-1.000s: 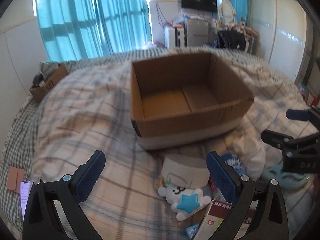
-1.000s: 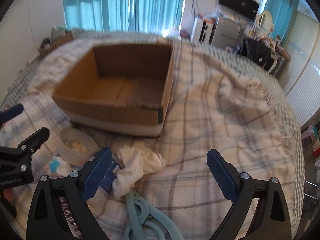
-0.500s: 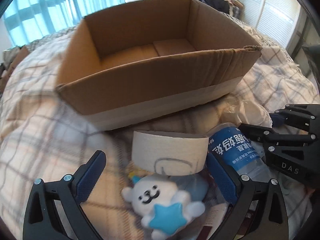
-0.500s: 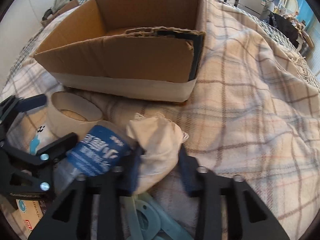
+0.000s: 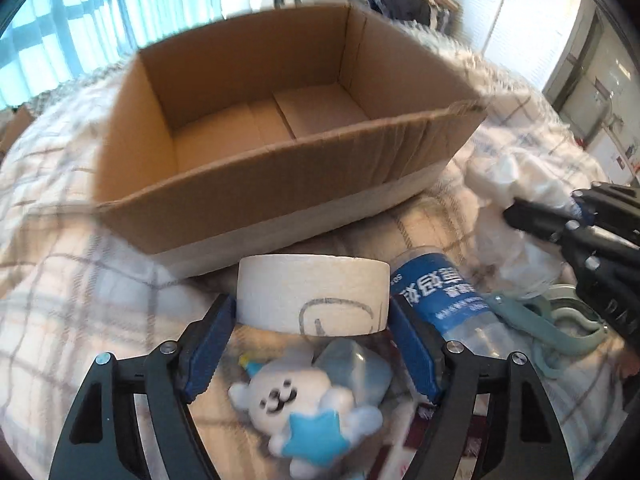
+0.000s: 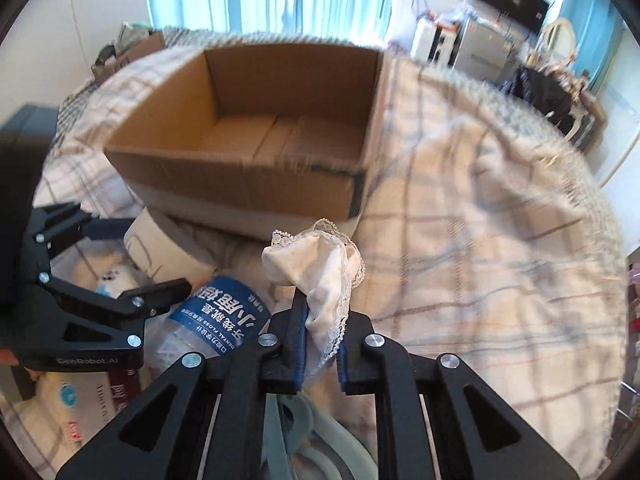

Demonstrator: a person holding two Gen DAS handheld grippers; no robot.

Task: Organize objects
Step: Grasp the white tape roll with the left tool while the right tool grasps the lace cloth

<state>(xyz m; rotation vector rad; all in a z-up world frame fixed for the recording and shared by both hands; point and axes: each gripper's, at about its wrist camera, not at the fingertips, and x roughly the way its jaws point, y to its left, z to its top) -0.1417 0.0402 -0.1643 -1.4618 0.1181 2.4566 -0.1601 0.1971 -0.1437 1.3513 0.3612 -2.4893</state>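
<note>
An open, empty cardboard box (image 5: pixel 280 184) sits on the plaid bed; it also shows in the right wrist view (image 6: pixel 248 176). My left gripper (image 5: pixel 310 320) is shut on a white tape roll (image 5: pixel 312 294) in front of the box. My right gripper (image 6: pixel 320 336) is shut on a white lace cloth (image 6: pixel 320 276), held above the bedding; the cloth also shows in the left wrist view (image 5: pixel 520 188). A blue-labelled clear bottle (image 5: pixel 440 292) lies between the grippers. A white bear toy with a blue star (image 5: pixel 296 404) lies below the tape roll.
Pale teal plastic hangers (image 5: pixel 552 320) lie at the right under my right gripper. Small packets and a box (image 6: pixel 88 404) lie at the near left. The plaid blanket (image 6: pixel 480 240) spreads to the right of the box. Furniture and curtains stand beyond the bed.
Both grippers dropped toward the pile and closed: the left on the tape roll, the right on the lace cloth. The right then lifted with the cloth.
</note>
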